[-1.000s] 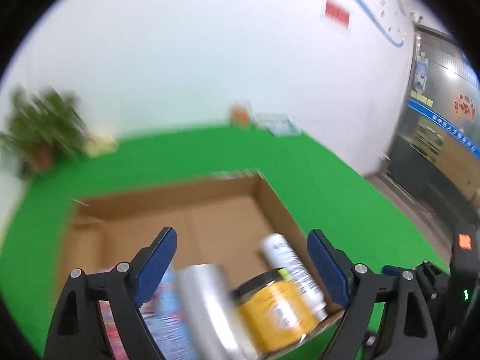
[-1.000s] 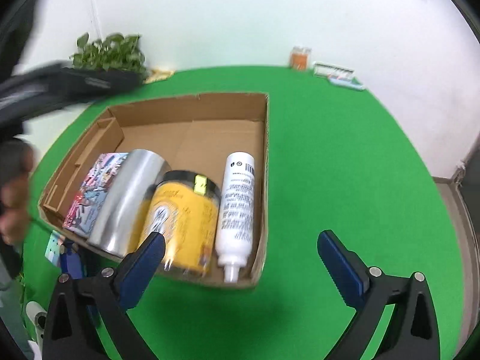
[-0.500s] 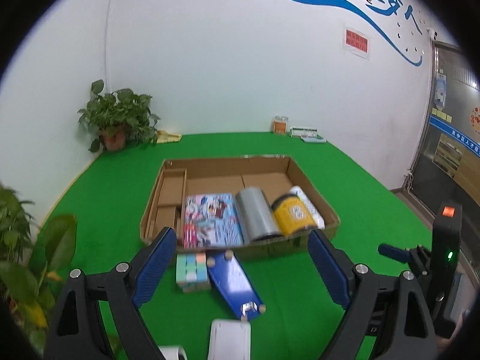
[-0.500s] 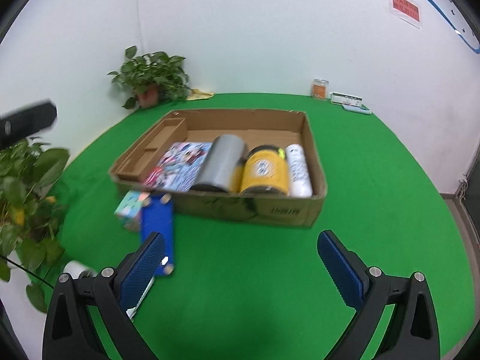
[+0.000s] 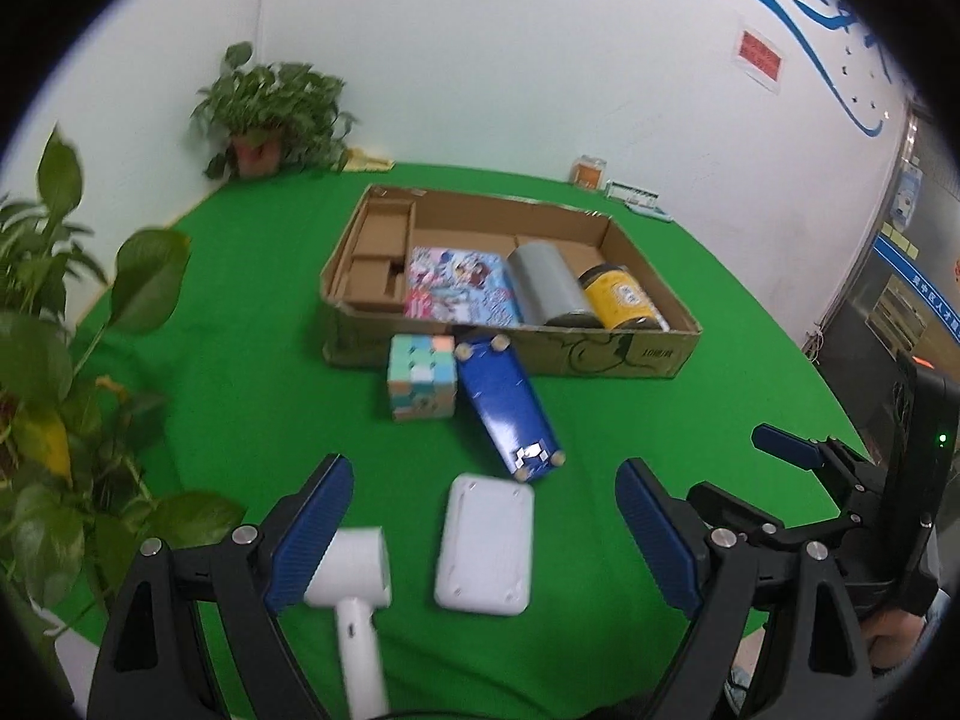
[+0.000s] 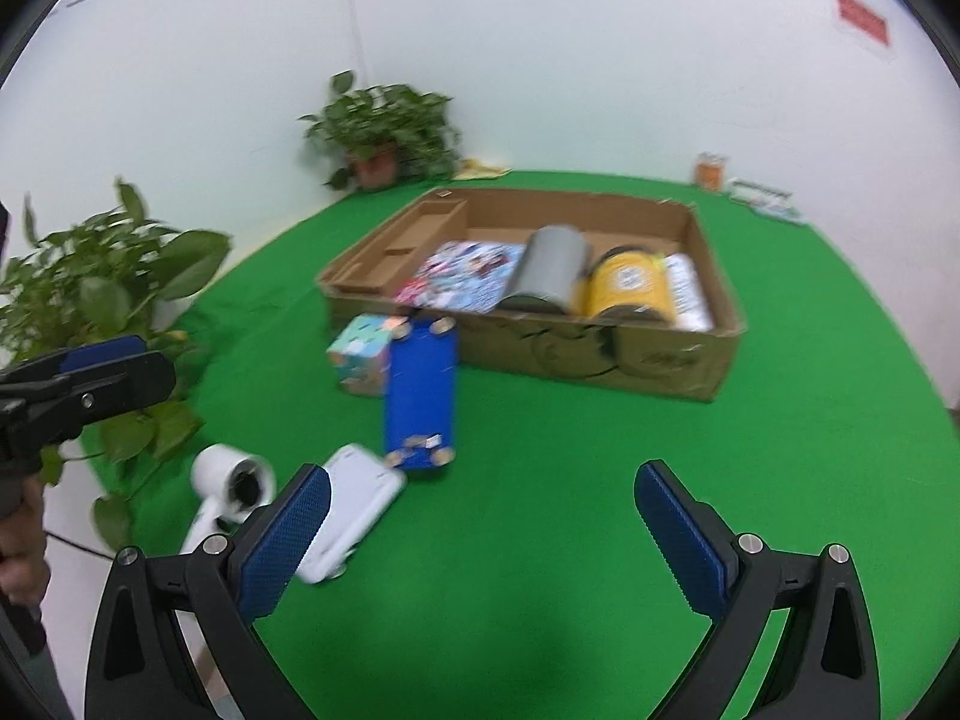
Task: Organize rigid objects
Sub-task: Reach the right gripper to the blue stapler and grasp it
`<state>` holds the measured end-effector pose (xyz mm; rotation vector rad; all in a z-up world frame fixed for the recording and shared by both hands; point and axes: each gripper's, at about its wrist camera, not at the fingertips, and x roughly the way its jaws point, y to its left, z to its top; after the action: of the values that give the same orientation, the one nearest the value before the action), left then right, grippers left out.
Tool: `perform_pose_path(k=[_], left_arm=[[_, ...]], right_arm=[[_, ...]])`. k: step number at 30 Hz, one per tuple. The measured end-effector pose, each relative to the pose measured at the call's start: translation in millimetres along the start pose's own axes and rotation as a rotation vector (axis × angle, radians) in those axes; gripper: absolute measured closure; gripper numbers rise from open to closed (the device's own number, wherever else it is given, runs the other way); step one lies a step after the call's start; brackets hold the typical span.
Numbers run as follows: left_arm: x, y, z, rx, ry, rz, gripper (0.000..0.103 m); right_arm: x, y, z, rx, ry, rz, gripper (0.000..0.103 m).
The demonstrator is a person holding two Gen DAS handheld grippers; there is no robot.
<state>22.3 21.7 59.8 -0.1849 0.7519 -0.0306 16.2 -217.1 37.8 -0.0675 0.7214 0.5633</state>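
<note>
Matt corrugated cardboard box [image 5: 600, 354], brushed-metal cylinder [image 5: 549, 285], glossy white plastic case [image 5: 485, 546], felt-like green tabletop [image 5: 240, 396].

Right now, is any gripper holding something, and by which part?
No. The left gripper and the right gripper are both open, and nothing is between their fingers.

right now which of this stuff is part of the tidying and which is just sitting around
Job: cardboard box, cube puzzle, blue case, white flat case, white hair dryer.

Lying about: potted plant, leafy plant, orange jar.
</note>
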Motion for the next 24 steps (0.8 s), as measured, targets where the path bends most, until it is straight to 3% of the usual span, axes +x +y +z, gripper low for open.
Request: perform_pose_path(k=[3, 7, 13, 18, 20, 22, 24], left_arm=[[1.3, 26.9, -10.8, -0.075, 0.048, -0.023, 0.014], [14.8, 54.9, -23.7, -0.187, 0.118, -0.055, 0.014], [55.9, 57.0, -16.9, -0.226, 0.158, -0.126, 0.014], [94.6, 61.0, -1.6, -0.229, 0.178, -0.118, 0.014], [109.0, 62.7, 3.7, -0.231, 0.191, -0.123, 0.015], [121.7, 64.5, 7.2, -0.247, 0.207, -0.134, 0.015], [131.8, 63.6, 9.7, -0.258, 0.223, -0.160, 0.015]], right_arm=[[17.5, 5.1, -9.2, 0.008, 0.051, 0.069, 0.001], [47.6, 0.6, -7.0, 0.062, 0.112, 0.087, 0.002], [106.3, 14.9, 25.4, -0.011, 0.131, 0.005, 0.014], [173.8, 34.8, 36.7, -0.088, 0.206, -0.013, 0.023], [192.3, 33.8, 34.9, -0.087, 0.239, -0.021, 0.031], [207.9, 29.6, 29.6, -0.064, 0.283, 0.016, 0.053], [211.5, 16.7, 24.2, -0.011, 0.279, 0.084, 0.055]])
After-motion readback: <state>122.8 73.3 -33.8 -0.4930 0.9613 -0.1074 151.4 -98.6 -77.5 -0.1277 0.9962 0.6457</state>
